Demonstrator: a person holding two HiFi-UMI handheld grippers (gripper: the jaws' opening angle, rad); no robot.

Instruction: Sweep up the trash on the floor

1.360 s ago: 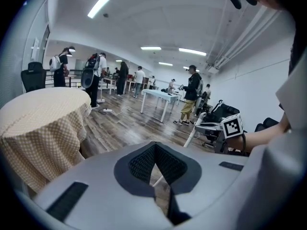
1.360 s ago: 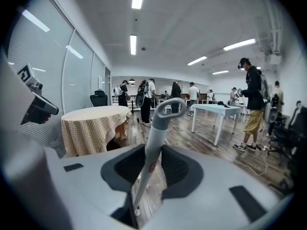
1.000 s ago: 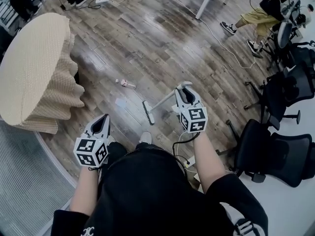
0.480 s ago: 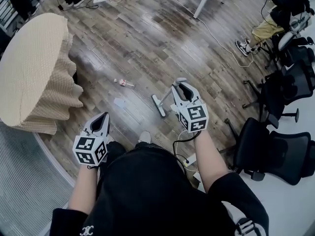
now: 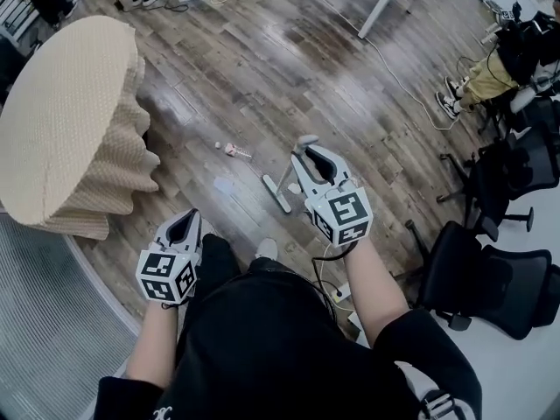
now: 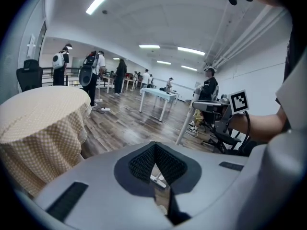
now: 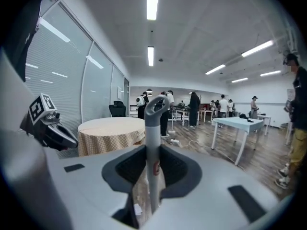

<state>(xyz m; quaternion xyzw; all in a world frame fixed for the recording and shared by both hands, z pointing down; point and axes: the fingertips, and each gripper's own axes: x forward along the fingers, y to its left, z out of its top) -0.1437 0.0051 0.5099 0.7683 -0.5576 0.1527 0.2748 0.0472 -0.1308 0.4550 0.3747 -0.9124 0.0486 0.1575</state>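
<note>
My right gripper (image 5: 308,153) is shut on the grey handle of a broom (image 7: 152,128), just under its looped top (image 7: 156,104). The broom's white head (image 5: 276,193) rests on the wooden floor below and left of that gripper. The trash lies to the left of the head: a pink and white scrap (image 5: 234,151), a tiny bit (image 5: 218,145) and a pale piece of paper (image 5: 224,185). My left gripper (image 5: 185,221) hangs lower left, shut, with nothing in it. The left gripper (image 6: 154,147) view shows the broom head (image 6: 157,179) through the slit between its jaws.
A round table with a beige checked cloth (image 5: 61,121) stands at the left, beside a grey ribbed mat (image 5: 44,322). Black office chairs (image 5: 490,278) crowd the right. A white cable (image 5: 394,68) crosses the floor past white table legs (image 5: 372,16). A seated person (image 5: 490,68) is at upper right.
The broom's head has swung right, in closer under the right gripper, and the handle stands steeper. The left gripper sits lower in the view, still shut and empty.
</note>
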